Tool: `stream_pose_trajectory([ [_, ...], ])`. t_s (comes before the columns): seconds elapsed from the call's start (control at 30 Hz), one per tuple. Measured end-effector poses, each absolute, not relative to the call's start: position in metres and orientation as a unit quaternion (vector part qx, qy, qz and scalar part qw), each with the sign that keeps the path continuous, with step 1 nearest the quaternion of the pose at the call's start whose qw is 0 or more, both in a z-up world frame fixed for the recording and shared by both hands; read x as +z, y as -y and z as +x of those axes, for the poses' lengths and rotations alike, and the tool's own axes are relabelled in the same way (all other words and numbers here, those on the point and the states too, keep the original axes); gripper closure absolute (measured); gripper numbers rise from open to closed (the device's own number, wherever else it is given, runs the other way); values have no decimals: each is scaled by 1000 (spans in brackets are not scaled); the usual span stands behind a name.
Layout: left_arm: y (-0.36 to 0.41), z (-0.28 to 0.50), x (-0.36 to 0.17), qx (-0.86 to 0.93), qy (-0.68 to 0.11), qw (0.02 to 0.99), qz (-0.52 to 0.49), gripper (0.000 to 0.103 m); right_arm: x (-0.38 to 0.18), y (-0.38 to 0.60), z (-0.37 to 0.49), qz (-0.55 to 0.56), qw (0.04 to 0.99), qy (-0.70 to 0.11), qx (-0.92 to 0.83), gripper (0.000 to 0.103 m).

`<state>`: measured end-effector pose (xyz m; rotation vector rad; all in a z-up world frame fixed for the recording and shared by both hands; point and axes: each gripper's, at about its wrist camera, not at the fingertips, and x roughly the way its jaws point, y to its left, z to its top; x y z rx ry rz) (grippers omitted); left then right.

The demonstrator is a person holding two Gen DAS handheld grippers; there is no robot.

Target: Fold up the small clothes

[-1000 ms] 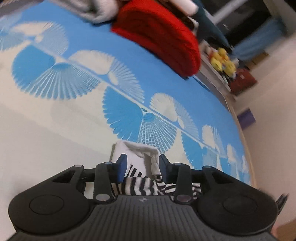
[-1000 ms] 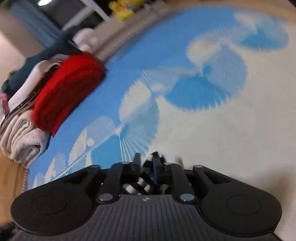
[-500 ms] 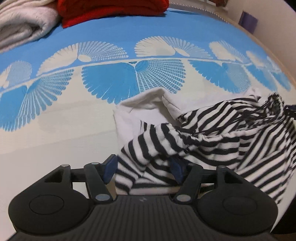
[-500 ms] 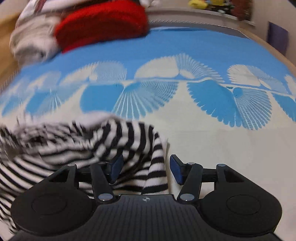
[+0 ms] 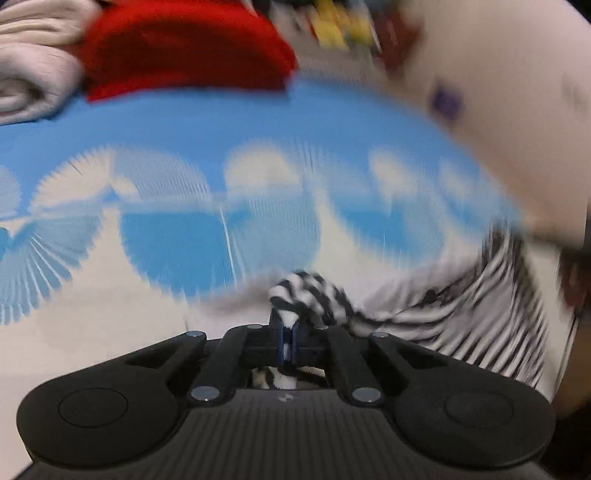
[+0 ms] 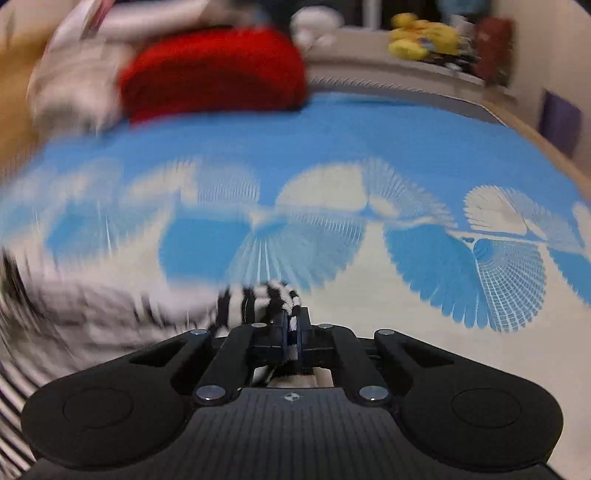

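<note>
Striped shirt [image 5: 461, 314] lies on the blue and white bedspread [image 5: 221, 147]. Half a second ago both claws were wide open; the left gripper [image 5: 287, 332] and right gripper [image 6: 291, 328] have just closed and now pinch it. Only the right view shows yellow toys [image 6: 421, 35] clearly.

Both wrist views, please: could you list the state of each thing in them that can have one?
Striped garment: unfolded, bunched, stretched between both grippers.
Left gripper: just closed, shut on the striped garment.
Right gripper: just closed, shut on the striped garment.
Red cloth: folded, at the far edge.
Pale towel: rolled beside the red cloth.
</note>
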<state>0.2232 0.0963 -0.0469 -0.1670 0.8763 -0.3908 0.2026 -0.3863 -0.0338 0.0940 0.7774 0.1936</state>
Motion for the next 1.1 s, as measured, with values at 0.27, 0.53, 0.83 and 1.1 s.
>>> stream_pose_trajectory([
  [0.27,-89,253,-52,-88,-376,919,-81,99,-32,380,232,67,939,-334,37,99],
  [0.53,-108,274,-105,-35,-430,893,-125,99,-78,364,257,53,920,-389,19,99],
  [0.83,-95,242,-77,-77,-481,867,-107,40,-68,364,237,39,892,-450,16,69],
  [1.1,-129,138,-46,-49,-503,850,-152,49,-53,409,142,145,848,-509,45,61],
])
